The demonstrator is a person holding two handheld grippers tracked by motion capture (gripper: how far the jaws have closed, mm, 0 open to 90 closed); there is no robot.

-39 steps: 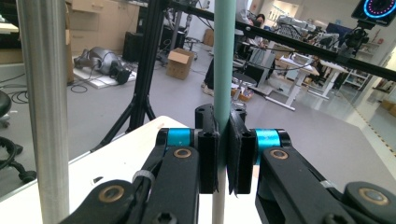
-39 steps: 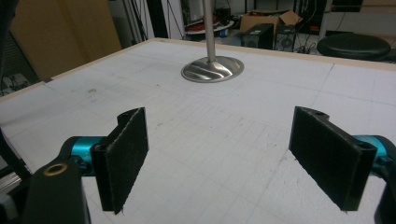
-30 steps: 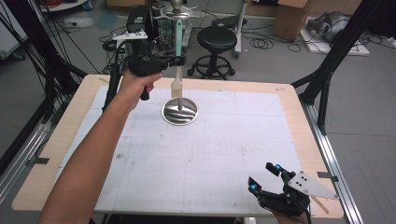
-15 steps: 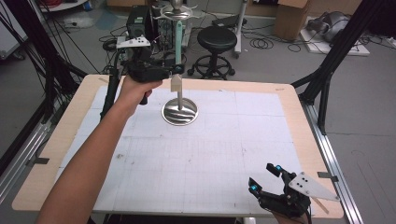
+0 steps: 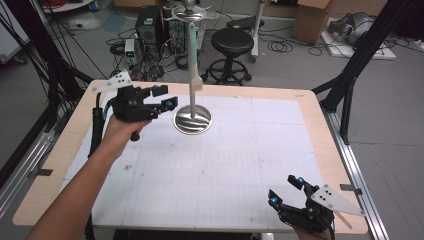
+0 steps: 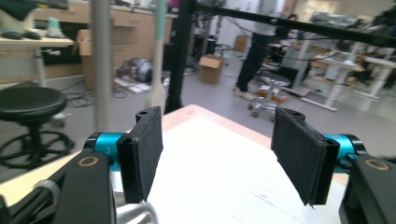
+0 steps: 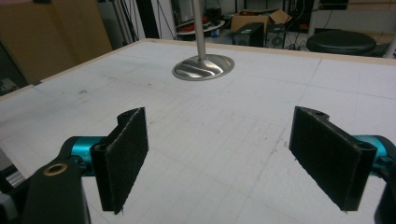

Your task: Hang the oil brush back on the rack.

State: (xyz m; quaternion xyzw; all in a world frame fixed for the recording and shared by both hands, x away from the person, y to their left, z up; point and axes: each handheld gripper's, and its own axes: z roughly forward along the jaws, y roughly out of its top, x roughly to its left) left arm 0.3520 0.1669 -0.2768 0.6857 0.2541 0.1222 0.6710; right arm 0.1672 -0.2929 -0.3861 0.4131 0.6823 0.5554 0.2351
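Stand: steel rack, round base far on the table, pole upright.
Spatula: pale green spatula hangs from the rack's top, blade beside the pole.
Left gripper: jaws have just been opening, now spread, nothing between them, just left of the pole.
Right gripper: spread, empty, near right corner.
Risk: a careless sideways move by the left gripper could knock the pole and shake the spatula off.

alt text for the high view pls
A spatula hangs from a metal stand at the far side of a white table; the open left gripper sits just left of it, the open right gripper at the near right corner.
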